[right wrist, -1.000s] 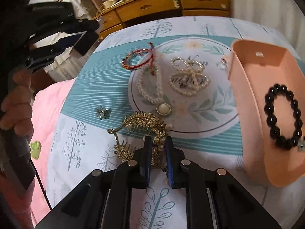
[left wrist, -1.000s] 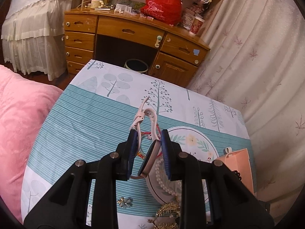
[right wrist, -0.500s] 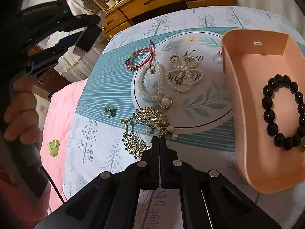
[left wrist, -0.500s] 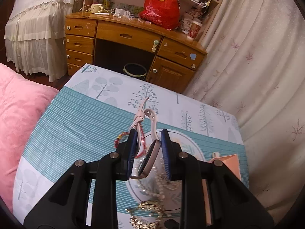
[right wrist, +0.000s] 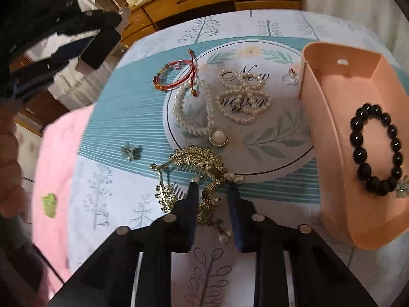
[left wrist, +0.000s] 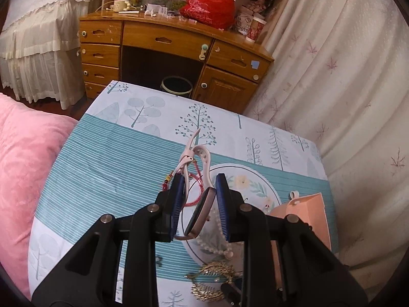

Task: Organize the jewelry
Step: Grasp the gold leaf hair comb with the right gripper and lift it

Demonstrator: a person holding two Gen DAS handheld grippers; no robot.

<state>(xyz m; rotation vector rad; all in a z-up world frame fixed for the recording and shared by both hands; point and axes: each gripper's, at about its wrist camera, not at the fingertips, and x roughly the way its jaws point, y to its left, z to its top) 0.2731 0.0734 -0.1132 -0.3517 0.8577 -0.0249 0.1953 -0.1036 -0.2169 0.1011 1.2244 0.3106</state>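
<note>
A desk [left wrist: 107,158] covered with a teal-striped cloth printed with trees fills both views, with jewelry spread over it. The left tool [left wrist: 199,199] hangs above the desk with its blue pads narrowly apart, gripping a smartwatch [left wrist: 200,211] with a pale strap that loops up beyond the fingertips; the watch body sits tilted between the pads. In the right wrist view, the right tool [right wrist: 213,193] points steeply down at the near edge of the desk, its jaws opening, with part of a gold hair comb [right wrist: 190,168] lying between the two fingers; the pads do not press on it. The comb is an ornate leaf-shaped piece with small pearls, resting on the cloth just near of a round printed medallion. On that medallion lie a pearl necklace [right wrist: 194,117] with a round pearl pendant and, to its right, a looped pearl bracelet [right wrist: 242,97]. A red braided bracelet [right wrist: 176,76] sits at the medallion's far left edge, touching the necklace. A small flower brooch [right wrist: 131,151] lies alone on the stripes to the left of the comb. To the right stands a peach-coloured tray [right wrist: 322,117], and inside it rests a black bead bracelet [right wrist: 375,148]. A small clear ring [right wrist: 290,78] lies just beside the tray's far left corner. At the left edge of the right wrist view, a person's hand [right wrist: 10,168] grips the handle of the left tool. Beyond the desk stand a wooden dresser [left wrist: 166,41] carrying a red bag [left wrist: 209,2], and a pink blanket [left wrist: 23,153] lies at the left.
</note>
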